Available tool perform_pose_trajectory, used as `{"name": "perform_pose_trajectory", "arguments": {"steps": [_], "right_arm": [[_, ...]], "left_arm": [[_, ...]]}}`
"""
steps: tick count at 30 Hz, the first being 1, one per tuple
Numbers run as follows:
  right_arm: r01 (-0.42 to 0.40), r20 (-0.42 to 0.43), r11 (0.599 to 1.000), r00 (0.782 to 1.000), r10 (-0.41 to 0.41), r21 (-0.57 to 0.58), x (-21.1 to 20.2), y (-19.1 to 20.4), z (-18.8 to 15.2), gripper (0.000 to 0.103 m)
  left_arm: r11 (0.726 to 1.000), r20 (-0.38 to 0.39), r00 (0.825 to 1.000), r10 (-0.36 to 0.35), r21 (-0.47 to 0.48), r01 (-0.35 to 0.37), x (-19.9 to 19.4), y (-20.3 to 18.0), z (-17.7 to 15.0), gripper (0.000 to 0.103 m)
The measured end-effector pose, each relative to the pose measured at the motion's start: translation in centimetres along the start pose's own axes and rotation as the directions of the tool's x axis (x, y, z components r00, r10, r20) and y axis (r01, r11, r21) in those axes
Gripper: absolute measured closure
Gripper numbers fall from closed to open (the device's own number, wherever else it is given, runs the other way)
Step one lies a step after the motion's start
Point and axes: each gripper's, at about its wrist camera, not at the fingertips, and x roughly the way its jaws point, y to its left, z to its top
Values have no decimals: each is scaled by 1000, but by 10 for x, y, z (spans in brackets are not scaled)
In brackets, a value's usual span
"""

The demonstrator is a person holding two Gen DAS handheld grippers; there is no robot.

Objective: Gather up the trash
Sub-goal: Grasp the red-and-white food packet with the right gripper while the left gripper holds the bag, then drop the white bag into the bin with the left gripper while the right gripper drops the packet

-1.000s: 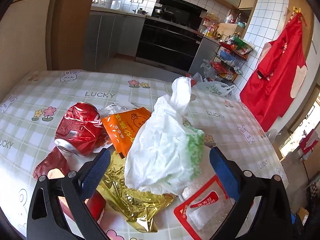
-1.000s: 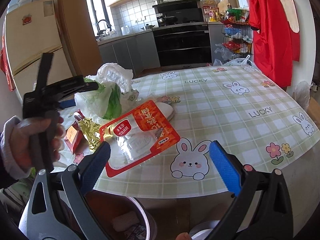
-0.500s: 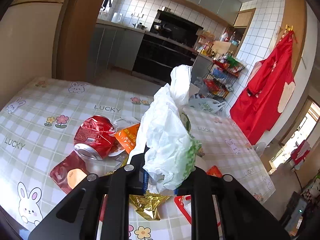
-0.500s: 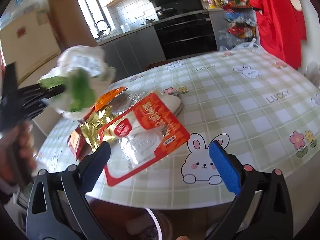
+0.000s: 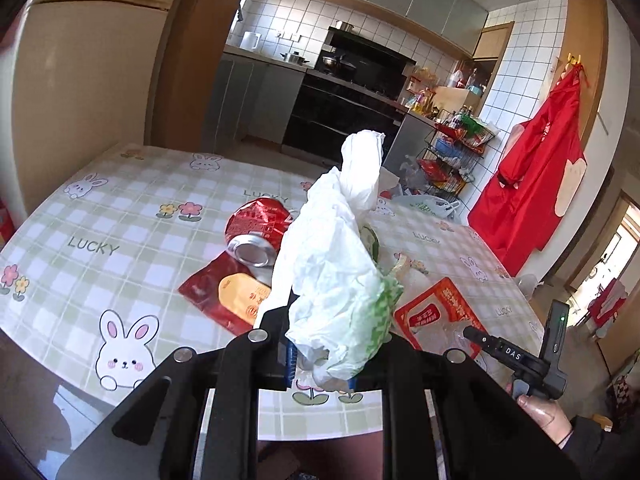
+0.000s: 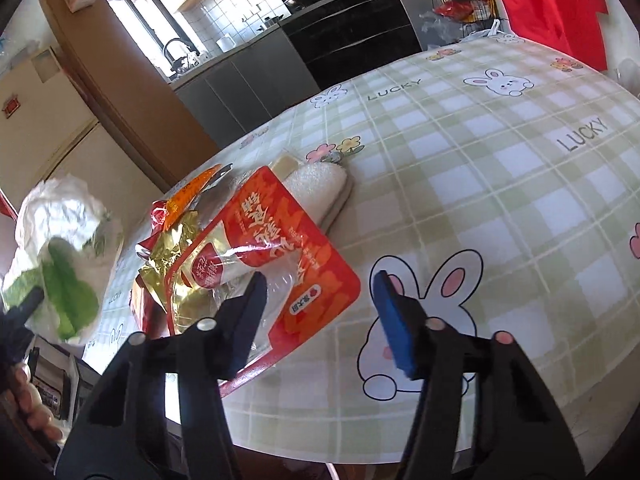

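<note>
Crumpled white-and-green plastic bag (image 5: 336, 280): light, soft, slippery film; pinched low in left gripper (image 5: 320, 364), jaws closed on it, held above tabletop (image 5: 120, 208) edge. Right gripper (image 6: 320, 312): jaws wide, empty, over orange snack pouch (image 6: 280, 256). Crushed red can (image 5: 256, 228) at ten o'clock. No bin identifiable.

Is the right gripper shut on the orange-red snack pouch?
No: the right gripper stands open over the table edge, its left finger above the orange-red snack pouch, not clamping it.
</note>
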Motion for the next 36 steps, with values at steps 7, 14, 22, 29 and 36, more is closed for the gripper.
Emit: {"name": "perform_pose_trajectory", "arguments": {"steps": [7, 14, 22, 29, 36], "right_arm": [[29, 40, 1000, 999, -29, -12, -16, 13, -5, 73], [25, 106, 998, 994, -19, -56, -53, 32, -4, 74], [22, 193, 996, 981, -4, -92, -108, 55, -8, 74], [18, 247, 987, 969, 23, -161, -151, 76, -17, 74], [16, 285, 979, 958, 44, -202, -178, 88, -22, 74]], "left_arm": [[999, -32, 999, -37, 19, 38, -23, 3, -20, 85], [990, -75, 990, -119, 65, 123, -40, -8, -39, 85], [981, -112, 980, -165, 83, 175, -61, -19, -62, 85], [981, -204, 970, -128, 121, 155, -69, -16, -80, 84], [981, -308, 942, -137, 88, 171, -60, -13, -100, 75]]}}
